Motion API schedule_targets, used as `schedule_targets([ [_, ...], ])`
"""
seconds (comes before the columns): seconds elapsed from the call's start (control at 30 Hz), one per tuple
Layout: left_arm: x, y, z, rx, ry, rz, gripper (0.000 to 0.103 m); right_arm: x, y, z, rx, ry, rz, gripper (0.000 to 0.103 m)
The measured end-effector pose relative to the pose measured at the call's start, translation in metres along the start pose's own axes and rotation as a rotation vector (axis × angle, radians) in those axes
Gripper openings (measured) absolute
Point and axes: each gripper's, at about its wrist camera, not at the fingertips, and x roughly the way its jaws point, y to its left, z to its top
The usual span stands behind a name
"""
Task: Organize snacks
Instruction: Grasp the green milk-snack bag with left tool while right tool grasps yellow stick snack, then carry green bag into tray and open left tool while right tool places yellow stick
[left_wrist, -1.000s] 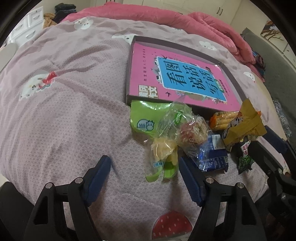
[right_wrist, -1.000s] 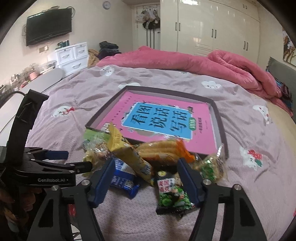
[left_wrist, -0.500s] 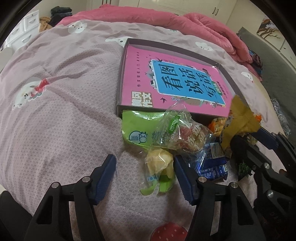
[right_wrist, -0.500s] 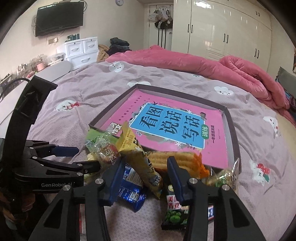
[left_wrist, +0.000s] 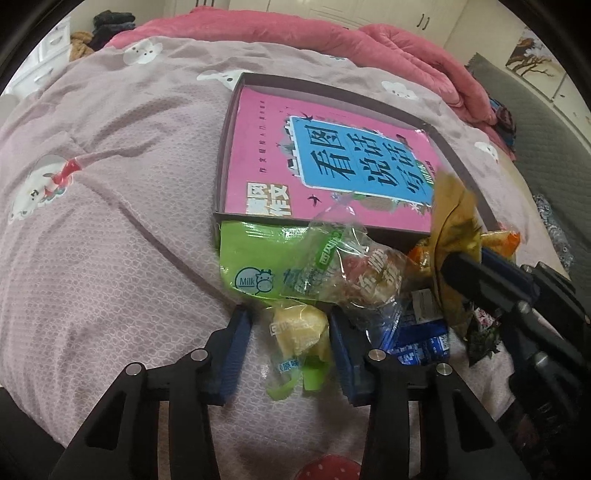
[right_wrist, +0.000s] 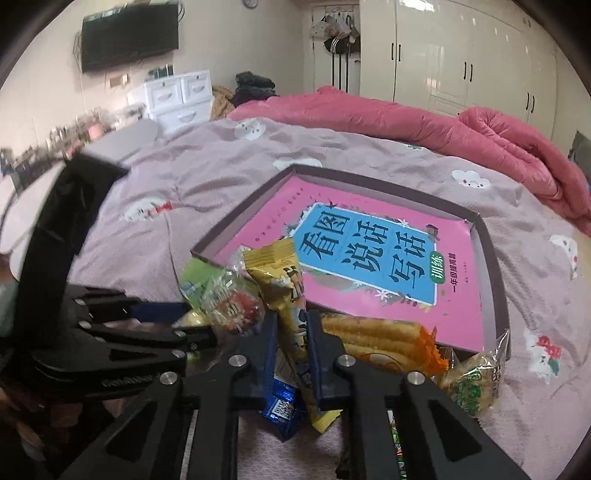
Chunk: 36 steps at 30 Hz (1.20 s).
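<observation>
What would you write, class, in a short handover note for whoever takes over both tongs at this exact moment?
Right tongs: shut on the yellow snack packet, raised upright from the pile.
Left tongs: open around the small yellow candy pack, not yet clamped.
Box on the bed holds only the pink book; no snacks inside.
Green milk pouch, clear wrapped biscuit, blue packet and orange wafer pack lie at the box's near edge.
Left: put every snack in place.

Snacks (left_wrist: 332, 280) heaped on the bed (left_wrist: 110, 221), just before the tray (right_wrist: 491, 266); book (right_wrist: 369, 258) inside tray; blanket (right_wrist: 443, 129) behind.
</observation>
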Motion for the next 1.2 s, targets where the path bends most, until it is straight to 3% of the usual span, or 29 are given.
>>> schedule_targets([
  [0.1, -0.003, 0.002, -0.001, -0.01, 0.0, -0.022, 0.041, -0.009, -0.006, 0.003, 0.047, -0.037, 0.049, 0.014],
  [0.43, -0.029, 0.017, -0.007, -0.045, -0.036, -0.024, 0.036, -0.023, -0.004, 0.006, 0.067, -0.095, 0.098, 0.012],
  [0.87, -0.06, 0.035, -0.001, -0.092, -0.121, 0.019, 0.035, -0.05, -0.017, 0.02, 0.126, -0.205, 0.124, 0.012],
  [1.2, -0.078, 0.032, 0.017, -0.096, -0.185, 0.026, 0.035, -0.072, -0.048, 0.033, 0.213, -0.285, 0.106, 0.012],
])
